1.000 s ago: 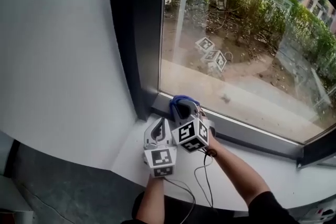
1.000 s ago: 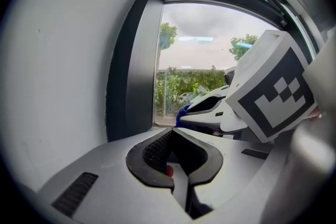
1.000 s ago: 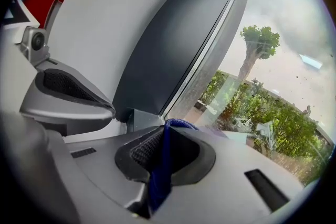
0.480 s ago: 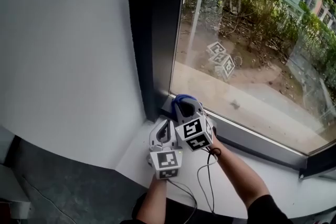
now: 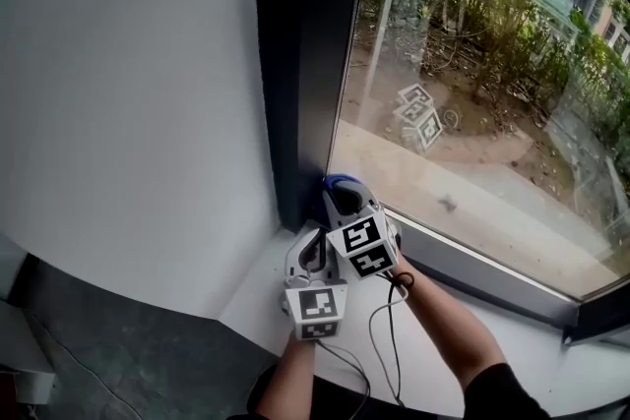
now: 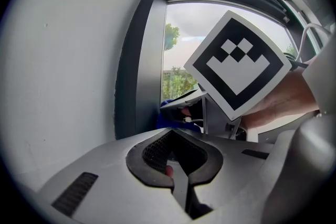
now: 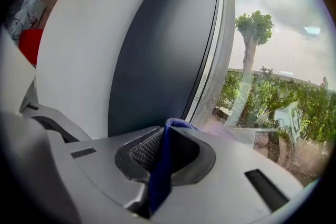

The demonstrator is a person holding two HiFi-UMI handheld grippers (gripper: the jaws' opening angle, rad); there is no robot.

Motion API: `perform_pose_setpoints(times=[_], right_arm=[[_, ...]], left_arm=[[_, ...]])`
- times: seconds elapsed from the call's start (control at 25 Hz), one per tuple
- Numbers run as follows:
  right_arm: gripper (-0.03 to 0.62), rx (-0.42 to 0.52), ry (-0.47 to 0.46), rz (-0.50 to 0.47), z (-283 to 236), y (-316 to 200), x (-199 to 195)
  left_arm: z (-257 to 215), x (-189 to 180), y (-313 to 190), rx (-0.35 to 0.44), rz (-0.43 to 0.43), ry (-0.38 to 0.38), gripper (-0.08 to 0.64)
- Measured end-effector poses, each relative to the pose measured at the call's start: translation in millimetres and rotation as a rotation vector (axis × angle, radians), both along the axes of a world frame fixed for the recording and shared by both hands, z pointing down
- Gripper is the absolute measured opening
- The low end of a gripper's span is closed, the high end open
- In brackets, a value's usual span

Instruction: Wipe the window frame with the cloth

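Right gripper is clamped on a fold of blue cloth. In the right gripper view the cloth runs as a narrow band up between the jaws and bunches over their tips.

The cloth sits at the bottom corner of the frame, where the dark upright meets the lower rail, just beside the glass. It probably touches the frame, but I cannot confirm contact. The gripper points nose-first into the corner, presumably so the bunched cloth end meets the metal rather than the gripper itself.

Left gripper has its jaws pressed together with nothing between them. It sits low over the white sill, just behind and left of the right one, whose marker cube fills much of the left gripper view. It looks idle, parked near but out of the wiping path.

Judgement: the wipe is at the corner. Whether the upright or the lower rail comes next, I cannot tell.

No container in view.
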State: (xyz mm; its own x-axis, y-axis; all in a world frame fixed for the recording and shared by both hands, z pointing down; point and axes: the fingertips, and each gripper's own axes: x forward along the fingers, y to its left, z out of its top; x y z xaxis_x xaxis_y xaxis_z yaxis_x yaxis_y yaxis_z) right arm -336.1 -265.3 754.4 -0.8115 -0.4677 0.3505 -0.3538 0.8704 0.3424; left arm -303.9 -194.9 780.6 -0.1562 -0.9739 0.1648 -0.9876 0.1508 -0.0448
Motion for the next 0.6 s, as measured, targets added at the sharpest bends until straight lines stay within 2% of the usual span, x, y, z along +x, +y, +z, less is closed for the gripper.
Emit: perform_pose_setpoints(times=[0.36,0.6], right_arm=[[0.023,-0.050,-0.032,-0.046,-19.8,-2.1,-11.7],[0.023,0.034,-0.091,-0.054,-47.3,0.3,-12.5]], left_arm=[[1.4,-1.2,-0.7,0.024,-0.001,0.058,0.003],[-4.3,1.9,-0.8,0.017,0.000,0.078,0.003]])
